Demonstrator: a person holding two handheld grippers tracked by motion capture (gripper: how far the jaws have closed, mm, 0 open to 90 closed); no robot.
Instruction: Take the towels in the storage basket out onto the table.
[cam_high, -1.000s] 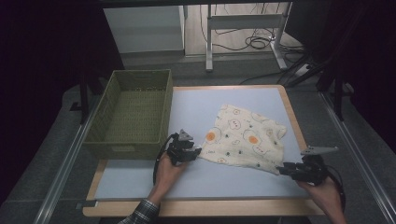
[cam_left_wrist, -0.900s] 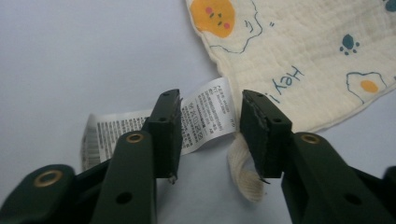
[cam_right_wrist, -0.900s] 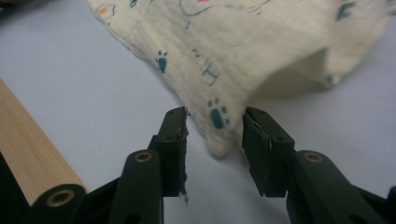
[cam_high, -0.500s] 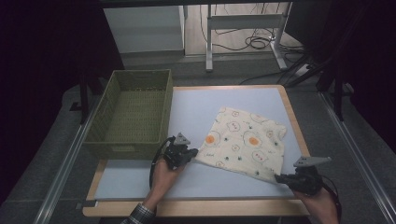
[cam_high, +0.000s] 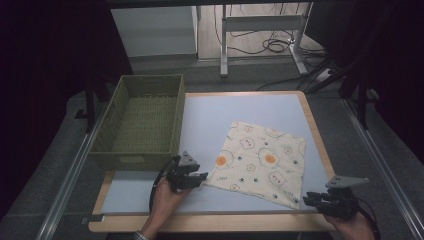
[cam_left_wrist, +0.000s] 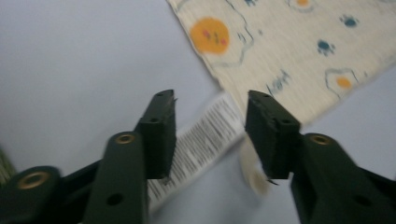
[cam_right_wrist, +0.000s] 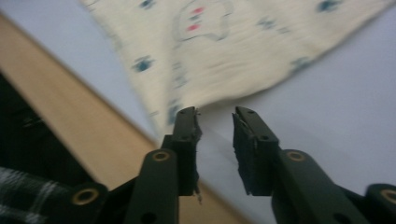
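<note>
While the cloth (cam_high: 261, 164) lies flat on the blue table mat (cam_high: 240, 112), right of centre and toward the near edge, it's a cream piece with fried-egg and paw prints, turned a bit so a corner points near-left. That corner has a white printed label (cam_left_wrist: 205, 140) sticking out. The left gripper (cam_high: 200, 178) sits right at that corner, jaws spread wide with the label between them, nothing pinched. The right gripper (cam_high: 311, 199) is at the cloth's near-right corner, jaws parted a smaller gap, the cloth edge just ahead of them, not gripped either. Off to the far left there's a green woven basket (cam_high: 141, 122), well apart from the cloth.
</note>
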